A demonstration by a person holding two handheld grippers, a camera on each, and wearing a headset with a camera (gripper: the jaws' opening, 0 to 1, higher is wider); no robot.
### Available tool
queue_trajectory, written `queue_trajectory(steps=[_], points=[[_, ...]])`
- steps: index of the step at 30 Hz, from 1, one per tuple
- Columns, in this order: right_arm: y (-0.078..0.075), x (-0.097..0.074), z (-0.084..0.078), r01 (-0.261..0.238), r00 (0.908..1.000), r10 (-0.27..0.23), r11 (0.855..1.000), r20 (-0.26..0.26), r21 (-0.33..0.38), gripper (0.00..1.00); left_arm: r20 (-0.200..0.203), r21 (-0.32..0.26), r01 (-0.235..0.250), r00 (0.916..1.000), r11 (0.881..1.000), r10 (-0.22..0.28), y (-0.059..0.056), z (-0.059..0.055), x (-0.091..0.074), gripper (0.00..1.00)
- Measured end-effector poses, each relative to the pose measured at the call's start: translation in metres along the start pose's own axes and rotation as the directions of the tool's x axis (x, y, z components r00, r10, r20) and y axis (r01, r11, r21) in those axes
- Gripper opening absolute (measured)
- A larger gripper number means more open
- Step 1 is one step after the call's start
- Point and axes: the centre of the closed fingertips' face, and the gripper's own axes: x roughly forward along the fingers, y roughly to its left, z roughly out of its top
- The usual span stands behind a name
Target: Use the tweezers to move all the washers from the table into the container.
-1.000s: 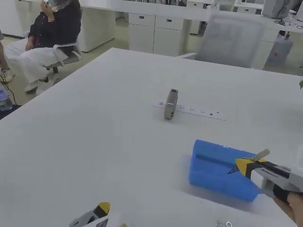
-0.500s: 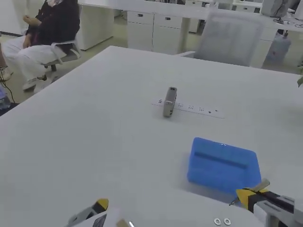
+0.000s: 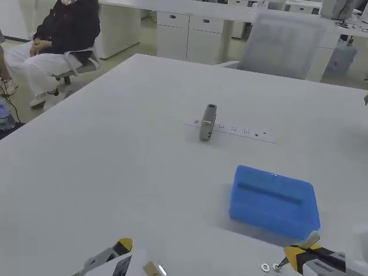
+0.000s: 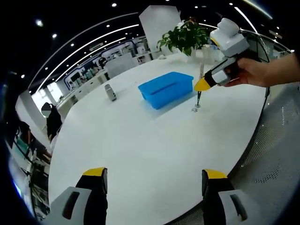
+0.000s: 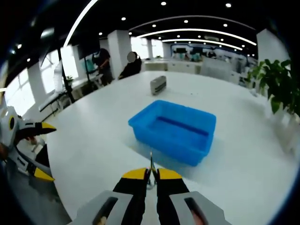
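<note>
The blue container (image 3: 275, 201) stands on the white table (image 3: 126, 167), and two small washers (image 3: 271, 267) lie side by side just in front of it, near the table's front edge. My right gripper (image 3: 294, 257) is shut on the thin tweezers (image 3: 283, 263), whose tips point down right beside the washers. In the right gripper view the tweezers (image 5: 151, 161) stick out from the closed jaws of the gripper (image 5: 151, 174) toward the container (image 5: 173, 129). My left gripper (image 4: 154, 176) stands open and holds nothing, low at the front left (image 3: 135, 257). From it I see the washers (image 4: 194, 109) under the tweezers (image 4: 198, 96).
A grey block (image 3: 207, 122) sits on a white power strip (image 3: 241, 131) at mid-table. A person sits on a chair (image 3: 57, 40) at the far left. An office chair (image 3: 282, 46) stands behind the table. A potted plant (image 4: 185, 37) is off to one side.
My right gripper has come down from over the blue container to the table's front edge, bringing the tweezers' tips to the two washers. The left gripper has hardly moved.
</note>
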Motion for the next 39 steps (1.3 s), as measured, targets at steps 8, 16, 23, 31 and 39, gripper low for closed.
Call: queue_trajectory(steps=[8,16,23,31,39], points=[[0.004,0.002,0.000,0.007,1.0000,-0.007,0.999,-0.002,-0.046,0.02,-0.003,0.001,-0.001,1.0000,1.000,0.001,0.000,0.000,0.000,0.84],[0.003,0.004,0.001,0.024,0.9995,-0.026,0.994,-0.017,-0.109,0.02,0.000,0.003,0.000,1.0000,1.000,0.000,0.000,0.000,0.000,0.84],[0.002,-0.002,0.011,0.008,0.9999,-0.009,0.994,-0.010,-0.108,0.02,-0.002,0.006,0.004,1.0000,1.000,-0.004,-0.001,0.000,0.000,0.84],[-0.003,-0.013,0.043,0.019,0.9980,-0.014,0.996,0.062,-0.087,0.02,-0.001,0.007,0.004,1.0000,1.000,-0.004,-0.001,0.000,0.000,0.84],[-0.016,-0.010,0.082,0.067,0.9877,-0.054,0.994,0.146,-0.082,0.02,-0.006,0.005,0.000,1.0000,1.000,0.000,0.000,-0.001,0.001,0.84]])
